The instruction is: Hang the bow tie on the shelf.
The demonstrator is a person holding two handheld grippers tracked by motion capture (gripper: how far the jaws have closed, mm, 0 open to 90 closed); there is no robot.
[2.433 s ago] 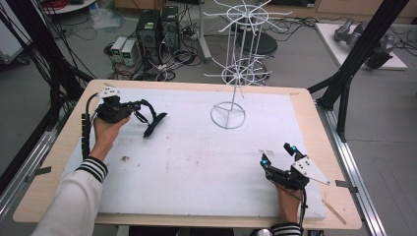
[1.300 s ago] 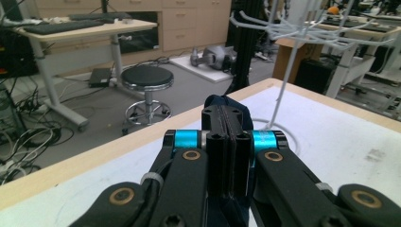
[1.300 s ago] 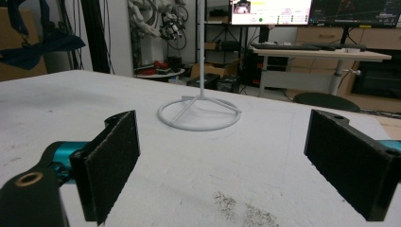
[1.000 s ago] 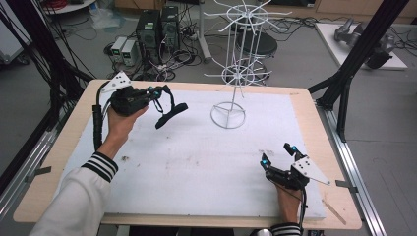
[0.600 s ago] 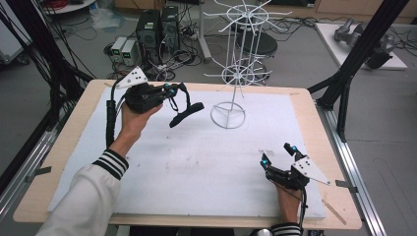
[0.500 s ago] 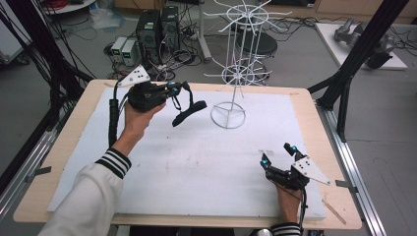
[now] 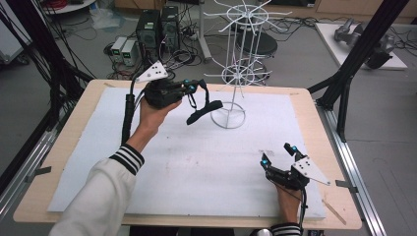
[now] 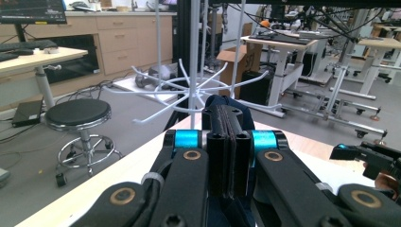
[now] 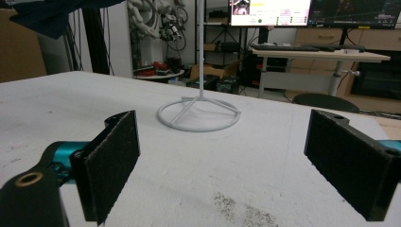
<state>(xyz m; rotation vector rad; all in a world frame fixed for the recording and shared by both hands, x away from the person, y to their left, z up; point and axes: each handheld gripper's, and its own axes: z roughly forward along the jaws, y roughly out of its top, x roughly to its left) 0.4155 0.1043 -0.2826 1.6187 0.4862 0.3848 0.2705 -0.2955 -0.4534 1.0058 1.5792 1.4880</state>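
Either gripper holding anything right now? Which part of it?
The left gripper is shut on a dark strap, clamped at its upper end, so the rest hangs down beside the white wire rack. The right gripper is open and holds nothing.

Lighting was pretty even and bright from overhead in the high view, no hard shadows, just a soft one under the white wire rack [image 7: 231, 73] near the far edge of the table [image 7: 314, 147]. The white table cover looked a bit washed out but not blown. In the left gripper view the jaws up close were soft and blurry while the room behind stayed sharper. The right gripper view was decently sharp, with the monitors at the back glowing bright.
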